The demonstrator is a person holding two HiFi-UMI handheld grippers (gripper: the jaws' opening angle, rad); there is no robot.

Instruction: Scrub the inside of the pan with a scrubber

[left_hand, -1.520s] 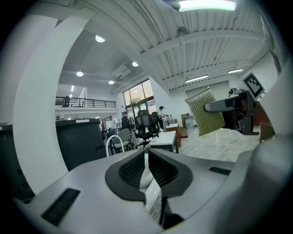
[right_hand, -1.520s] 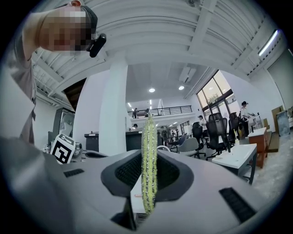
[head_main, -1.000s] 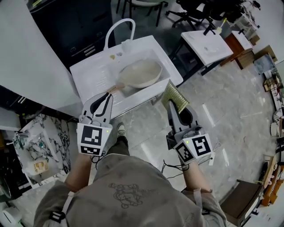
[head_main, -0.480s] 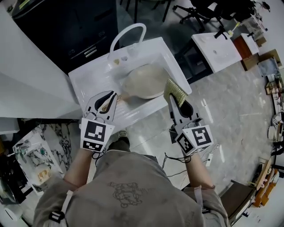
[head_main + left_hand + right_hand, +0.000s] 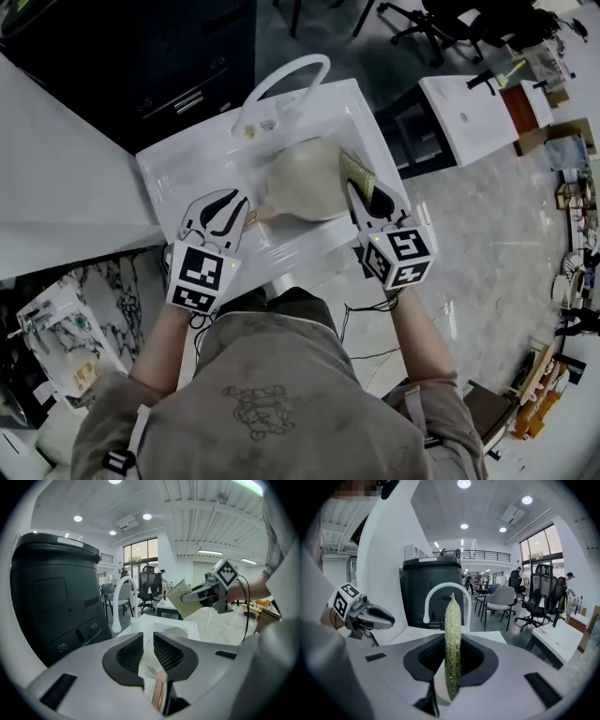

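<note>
Scrubber, a flat yellow-green pad, is clamped edge-on between the jaws of the right gripper, and most of it sticks out past the tips. In the right gripper view the jaws press on it from both sides and it stands upright. Just ahead of this gripper and a little to its left the pan lies in the sink, its pale inside facing up. The scrubber overlaps the pan's right rim in the head view; whether it touches the pan cannot be told. The pan's handle points back toward the left gripper, whose tips are just beside the handle's end. This gripper's jaws have just parted a little and stand almost together with only a thin slit between them, gripping nothing. In the left gripper view the coppery handle shows low down in that slit, beneath the gripper, and the pads do not press on it. Ahead of both grippers, beyond the pan, the white faucet arches over the sink's far side. A black unit stands behind it, ahead and to the left of the left gripper. Each gripper shows in the other's view, with the right one to the left gripper's right, holding the scrubber up.
</note>
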